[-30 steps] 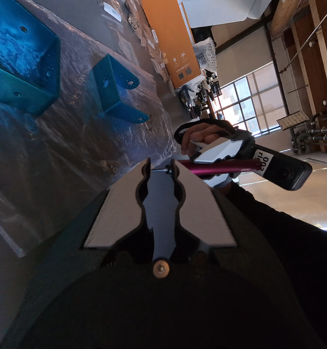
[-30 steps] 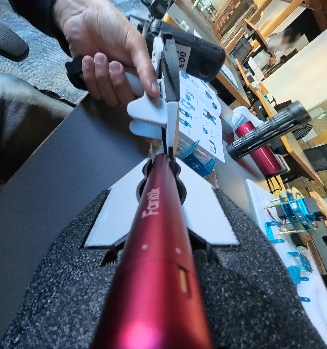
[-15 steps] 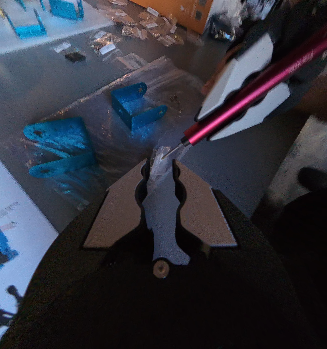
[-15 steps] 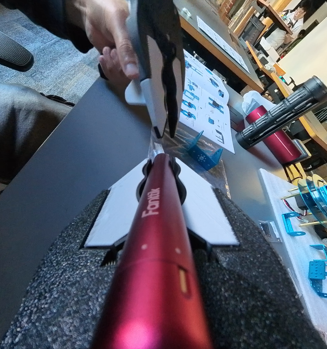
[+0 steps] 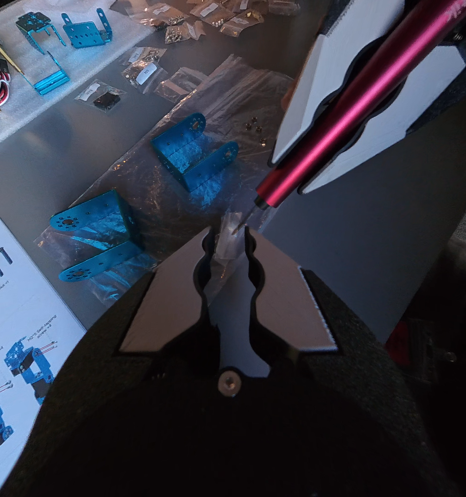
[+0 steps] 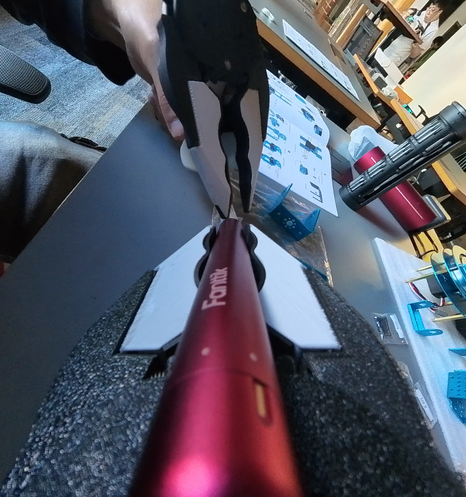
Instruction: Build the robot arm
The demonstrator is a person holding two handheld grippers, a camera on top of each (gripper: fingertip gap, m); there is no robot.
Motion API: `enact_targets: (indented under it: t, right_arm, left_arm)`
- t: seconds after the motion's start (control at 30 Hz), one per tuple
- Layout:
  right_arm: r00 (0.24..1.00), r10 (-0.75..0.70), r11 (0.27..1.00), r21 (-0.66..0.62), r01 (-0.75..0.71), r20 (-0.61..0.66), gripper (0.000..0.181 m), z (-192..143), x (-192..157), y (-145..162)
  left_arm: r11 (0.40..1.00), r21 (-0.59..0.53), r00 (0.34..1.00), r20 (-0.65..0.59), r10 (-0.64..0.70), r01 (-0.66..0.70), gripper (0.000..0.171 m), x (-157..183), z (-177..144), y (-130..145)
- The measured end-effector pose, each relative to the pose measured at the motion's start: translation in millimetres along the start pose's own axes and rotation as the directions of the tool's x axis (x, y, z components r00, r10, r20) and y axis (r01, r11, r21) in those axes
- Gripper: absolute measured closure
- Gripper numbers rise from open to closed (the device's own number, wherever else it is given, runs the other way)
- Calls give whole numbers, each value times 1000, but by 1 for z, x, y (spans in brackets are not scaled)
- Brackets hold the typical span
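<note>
Your right gripper (image 6: 230,231) is clamped on the red screwdriver (image 6: 221,336), whose bit tip touches, or nearly touches, a small clear bag (image 5: 227,242). That bag sits between the parted fingers of your left gripper (image 5: 228,231); whether they grip it is hard to tell. Just left lie two blue brackets (image 5: 97,236) on a plastic sheet (image 5: 234,88). The grey table (image 5: 360,255) is bare to the right, up to its near edge.

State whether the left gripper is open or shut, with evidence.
Open: the left gripper's fingertips stand apart, a small clear bag lying between them.
</note>
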State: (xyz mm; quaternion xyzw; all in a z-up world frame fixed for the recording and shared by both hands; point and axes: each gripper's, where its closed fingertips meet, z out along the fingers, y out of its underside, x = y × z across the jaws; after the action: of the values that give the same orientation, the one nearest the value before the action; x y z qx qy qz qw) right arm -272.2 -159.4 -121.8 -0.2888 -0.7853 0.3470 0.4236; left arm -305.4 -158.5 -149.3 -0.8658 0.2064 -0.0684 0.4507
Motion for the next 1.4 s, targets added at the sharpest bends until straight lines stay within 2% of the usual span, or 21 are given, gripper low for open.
enact_targets:
  t: [0.2, 0.47, 0.83, 1.07, 1.4]
  right_arm:
    - [1000, 0, 1000, -2, 0, 1, 160, 1, 0, 1]
    - [1000, -10, 1000, -11, 10, 6, 159, 3, -1, 3]
    - [1000, 28, 997, -65, -29, -11, 159, 9, 7, 14]
    - [999, 39, 997, -70, -40, -19, 159, 13, 11, 15]
    - [999, 45, 995, -83, -46, -16, 159, 12, 11, 19]
  left_arm:
    - [1000, -16, 1000, -25, -11, 11, 155, 1, 2, 4]
    - [998, -41, 999, -17, 38, -39, 162, 1, 8, 8]
    - [996, -67, 998, 17, 57, -55, 162, -13, 11, 10]
    - [996, -86, 999, -45, 2, -6, 155, -17, 14, 13]
    - [997, -71, 999, -30, 35, -37, 162, -21, 17, 9]
